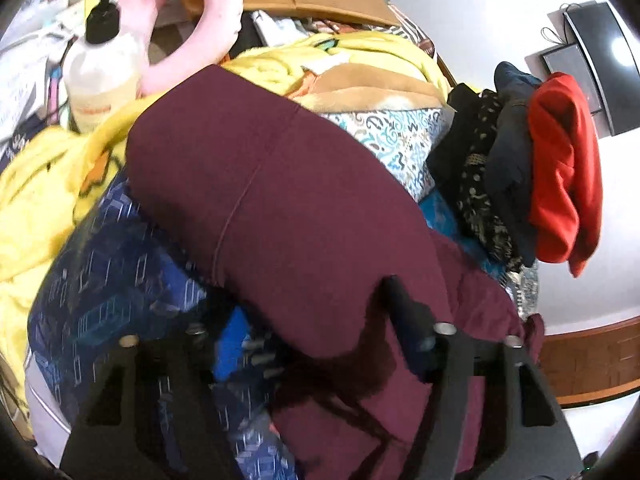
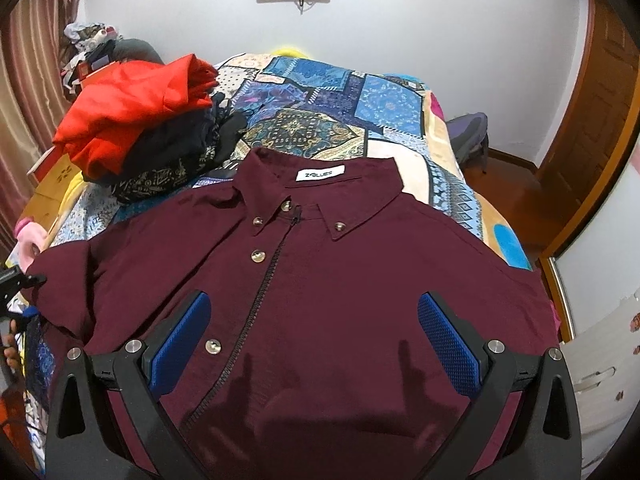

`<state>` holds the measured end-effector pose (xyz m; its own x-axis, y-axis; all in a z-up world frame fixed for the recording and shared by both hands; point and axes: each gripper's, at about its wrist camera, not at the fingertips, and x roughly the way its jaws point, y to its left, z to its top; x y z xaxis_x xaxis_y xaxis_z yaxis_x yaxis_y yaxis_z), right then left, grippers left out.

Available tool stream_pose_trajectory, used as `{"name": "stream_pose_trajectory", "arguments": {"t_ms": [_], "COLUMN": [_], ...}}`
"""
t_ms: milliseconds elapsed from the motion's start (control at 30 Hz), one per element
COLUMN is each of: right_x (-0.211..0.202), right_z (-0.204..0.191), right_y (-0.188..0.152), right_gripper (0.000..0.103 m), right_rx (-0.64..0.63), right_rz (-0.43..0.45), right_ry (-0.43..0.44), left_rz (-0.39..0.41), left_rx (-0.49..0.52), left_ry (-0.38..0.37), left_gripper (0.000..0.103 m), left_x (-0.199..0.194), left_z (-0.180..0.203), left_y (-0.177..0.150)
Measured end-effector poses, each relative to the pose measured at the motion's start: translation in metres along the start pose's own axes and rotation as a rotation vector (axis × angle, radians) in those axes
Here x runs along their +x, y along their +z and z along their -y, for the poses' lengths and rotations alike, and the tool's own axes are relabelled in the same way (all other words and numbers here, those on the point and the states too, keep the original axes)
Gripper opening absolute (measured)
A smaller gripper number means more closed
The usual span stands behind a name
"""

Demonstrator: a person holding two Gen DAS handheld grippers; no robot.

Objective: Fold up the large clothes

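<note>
Meanwhile, on a bed spread with a blue patchwork quilt (image 2: 340, 92), your maroon shirt (image 2: 320, 280) lies front-up, collar toward the far wall, white label showing; your right gripper (image 2: 316, 332) hangs just above its chest, the blue-padded fingers (image 2: 448, 332) spread wide apart with nothing between them; at the shirt's left edge your left gripper (image 2: 16, 280) meets the sleeve. From the left wrist, the maroon cloth drapes over and between the fingers of that gripper (image 1: 320, 336), hiding the pads, so you cannot tell whether the claw has closed on it. Crowding the near side are a yellow blanket (image 1: 36, 200), a pump bottle (image 1: 100, 76) and a pink ring cushion (image 1: 192, 20); beyond the shoulder sits a stack of folded clothes (image 2: 160, 152) topped by a red garment (image 2: 128, 112), touching the shirt's upper left; a brown door (image 2: 600, 112) stands at the right.
</note>
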<state>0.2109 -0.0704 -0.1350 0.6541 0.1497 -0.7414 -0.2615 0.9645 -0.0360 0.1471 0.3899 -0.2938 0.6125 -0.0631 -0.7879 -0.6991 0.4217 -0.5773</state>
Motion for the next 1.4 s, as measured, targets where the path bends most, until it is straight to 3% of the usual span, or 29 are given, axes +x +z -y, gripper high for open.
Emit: {"name": "stream_pose_trajectory", "arguments": {"t_ms": [133,200,400,500,633,800,1033,1233,1400], "right_x": [0.003,0.004,-0.002,-0.008,-0.017,-0.028,-0.042,-0.045,-0.045], "right_z": [-0.003,-0.003,0.01,0.02,0.036,0.055,0.088,0.107,0.115], "right_y": [0.0,0.001,0.001,-0.001,-0.006,-0.013,-0.022,-0.029,-0.036], "right_gripper": [0.103,0.103,0.103,0.103,0.103,0.103,0.103,0.103,0.103], "right_rx": [-0.019,-0.022,0.011,0.038,0.072,0.084,0.125,0.155,0.161], "right_rz": [-0.004,-0.004,0.012,0.03,0.052,0.081,0.113,0.112,0.099], "right_ry": [-0.002,-0.005,0.003,0.007,0.013,-0.026,-0.053,-0.075,-0.096], "left_rz": [0.038,0.085,0.216,0.255,0.25,0.207,0.044,-0.109,-0.195], "left_rx": [0.107,0.178,0.385,0.489,0.6,0.732,0.895,1.082,1.224], "left_ry": [0.055,0.081,0.053,-0.038,-0.16,-0.253,-0.329,-0.289,-0.218], "left_gripper": [0.018,0.012,0.007,0.005,0.004,0.004,0.004,0.004,0.004], "left_x": [-0.003,-0.014,-0.062,-0.091,-0.112,-0.114,-0.083,-0.041,-0.018], "left_z": [0.022,0.041,0.112,0.161,0.219,0.284,0.347,0.368,0.358], "left_y": [-0.001,-0.003,-0.02,-0.035,-0.062,-0.106,-0.186,-0.266,-0.324]}}
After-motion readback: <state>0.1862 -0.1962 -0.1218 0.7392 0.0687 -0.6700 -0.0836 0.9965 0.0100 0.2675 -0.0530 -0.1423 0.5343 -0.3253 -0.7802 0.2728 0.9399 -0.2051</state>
